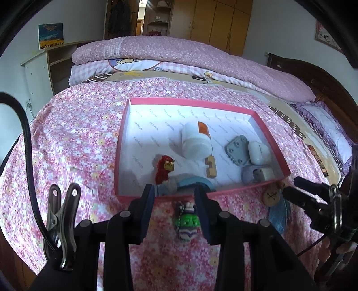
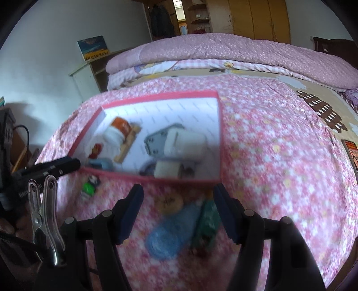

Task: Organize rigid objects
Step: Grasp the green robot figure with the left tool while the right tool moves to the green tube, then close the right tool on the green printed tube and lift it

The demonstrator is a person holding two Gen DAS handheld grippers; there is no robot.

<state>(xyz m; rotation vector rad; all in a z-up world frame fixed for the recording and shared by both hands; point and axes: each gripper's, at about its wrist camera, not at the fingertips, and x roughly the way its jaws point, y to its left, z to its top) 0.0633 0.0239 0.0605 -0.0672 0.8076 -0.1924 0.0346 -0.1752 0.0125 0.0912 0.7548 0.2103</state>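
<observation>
A pink box [image 1: 266,125] with a white floor lies on the flowered bedspread. It holds a white bottle [image 1: 195,141] with an orange label, a red toy figure [image 1: 164,169], a wooden block [image 1: 210,166], a grey plate [image 1: 238,150] and white chargers [image 1: 259,152]. My left gripper [image 1: 175,199] is open just short of the box's near wall. A green keychain toy [image 1: 186,221] lies on the bed between its fingers, not gripped. My right gripper [image 2: 177,197] is open over a round wooden disc [image 2: 169,202], a blue oval piece [image 2: 170,232] and a green item [image 2: 207,223], all blurred.
Folded pink quilts [image 1: 190,56] are stacked at the far side of the bed. A shelf unit [image 1: 56,60] stands at the back left and wooden wardrobes [image 1: 219,20] behind. The right gripper [image 1: 290,187] shows at the left view's right edge, beside the disc [image 1: 271,197].
</observation>
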